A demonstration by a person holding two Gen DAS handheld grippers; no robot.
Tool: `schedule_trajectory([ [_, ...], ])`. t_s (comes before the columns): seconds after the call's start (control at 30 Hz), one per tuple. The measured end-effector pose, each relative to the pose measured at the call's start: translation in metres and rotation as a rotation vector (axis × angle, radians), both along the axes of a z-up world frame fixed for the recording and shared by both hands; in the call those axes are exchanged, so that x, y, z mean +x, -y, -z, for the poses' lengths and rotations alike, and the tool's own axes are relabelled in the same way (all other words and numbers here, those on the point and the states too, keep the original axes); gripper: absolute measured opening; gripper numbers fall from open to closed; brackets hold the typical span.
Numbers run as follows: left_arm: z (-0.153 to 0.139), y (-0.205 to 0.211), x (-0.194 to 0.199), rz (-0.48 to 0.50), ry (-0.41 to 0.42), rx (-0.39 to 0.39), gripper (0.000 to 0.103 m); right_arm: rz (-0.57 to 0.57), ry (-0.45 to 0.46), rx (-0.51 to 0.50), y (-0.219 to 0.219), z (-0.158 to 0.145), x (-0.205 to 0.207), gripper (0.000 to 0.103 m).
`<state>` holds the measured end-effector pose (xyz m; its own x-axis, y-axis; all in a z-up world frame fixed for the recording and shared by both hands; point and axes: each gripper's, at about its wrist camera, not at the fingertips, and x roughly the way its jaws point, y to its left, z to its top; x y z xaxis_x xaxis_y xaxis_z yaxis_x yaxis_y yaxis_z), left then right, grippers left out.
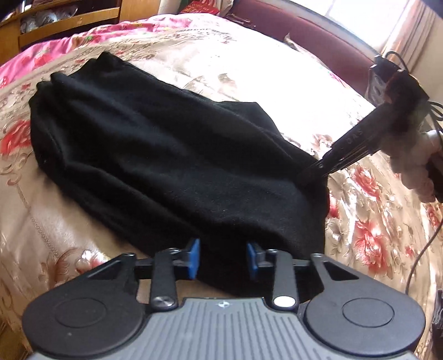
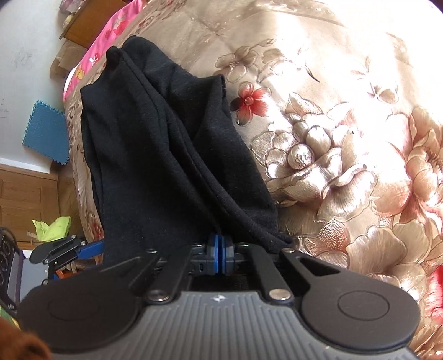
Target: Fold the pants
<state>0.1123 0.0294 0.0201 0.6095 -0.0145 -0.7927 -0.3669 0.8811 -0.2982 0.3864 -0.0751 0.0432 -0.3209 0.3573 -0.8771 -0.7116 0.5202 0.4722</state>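
Note:
Black pants [image 1: 155, 155] lie folded lengthwise on a floral bedspread [image 1: 249, 69]. My left gripper [image 1: 223, 259] is open, its blue pads [image 1: 193, 257] standing apart at the near edge of the pants, with black cloth between them. My right gripper [image 2: 220, 256] is shut on the pants [image 2: 155, 155], pinching a hem edge between its blue pads [image 2: 214, 256]. In the left wrist view the right gripper [image 1: 315, 173] grips the pants' right corner, slightly lifted. In the right wrist view the left gripper [image 2: 83, 247] shows at the lower left.
The bed's dark red headboard [image 1: 318, 30] runs along the far side by a bright window. A wooden cabinet [image 1: 55, 22] stands at the far left. In the right wrist view a blue foam mat [image 2: 47, 133] lies on the floor beside the bed edge.

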Motion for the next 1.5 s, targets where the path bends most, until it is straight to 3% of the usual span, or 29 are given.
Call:
schedule_trajectory([
  [0.13, 0.012, -0.02, -0.01, -0.066, -0.035, -0.097, 0.028, -0.006, 0.012, -0.003, 0.0, -0.003, 0.001, 0.002],
  [0.47, 0.016, -0.023, -0.03, -0.084, -0.14, -0.098, 0.018, 0.017, 0.024, 0.002, -0.005, 0.006, -0.004, 0.001],
  [0.57, 0.006, -0.03, -0.025, -0.102, -0.108, -0.093, 0.018, 0.028, 0.023, -0.001, -0.004, 0.005, -0.004, 0.003],
  [0.63, -0.003, -0.036, -0.021, -0.119, -0.056, -0.092, 0.022, 0.011, 0.011, 0.002, -0.006, 0.004, -0.006, 0.006],
  [0.67, -0.007, -0.038, -0.018, -0.12, -0.025, -0.101, 0.03, -0.001, 0.007, 0.008, -0.006, 0.003, -0.007, 0.011],
  [0.7, -0.008, -0.038, -0.015, -0.125, -0.001, -0.103, 0.045, 0.006, -0.002, 0.013, -0.007, 0.004, -0.007, 0.011],
  [0.77, -0.005, -0.036, -0.007, -0.131, 0.012, -0.094, 0.064, 0.024, -0.04, 0.023, -0.007, 0.009, -0.005, 0.011],
  [0.83, 0.002, -0.03, 0.003, -0.118, -0.013, -0.078, 0.064, 0.027, -0.021, 0.018, -0.009, 0.013, -0.007, 0.008],
  [0.87, 0.004, -0.029, 0.005, -0.108, -0.02, -0.061, 0.064, 0.022, -0.005, 0.017, -0.01, 0.013, -0.008, 0.002],
  [0.93, 0.005, -0.024, 0.009, -0.081, -0.053, 0.01, 0.052, 0.026, 0.025, 0.006, -0.01, 0.011, -0.01, 0.002],
  [1.0, 0.006, -0.024, 0.008, -0.078, -0.089, 0.052, 0.034, 0.071, 0.029, 0.011, -0.004, 0.008, -0.007, 0.001],
  [1.1, 0.007, -0.031, 0.001, -0.09, -0.087, 0.021, 0.033, 0.149, 0.012, 0.023, 0.0, 0.011, -0.003, 0.001],
  [1.23, 0.0, -0.025, 0.002, -0.063, -0.092, 0.062, 0.032, 0.113, 0.065, 0.055, -0.008, 0.002, -0.013, 0.003],
  [1.33, -0.007, -0.027, -0.004, -0.058, -0.078, 0.032, 0.032, 0.137, 0.073, 0.094, 0.004, -0.005, -0.009, 0.003],
  [1.5, -0.013, -0.021, -0.011, -0.014, -0.101, 0.067, 0.032, 0.123, 0.074, 0.066, -0.002, 0.003, -0.008, 0.005],
])
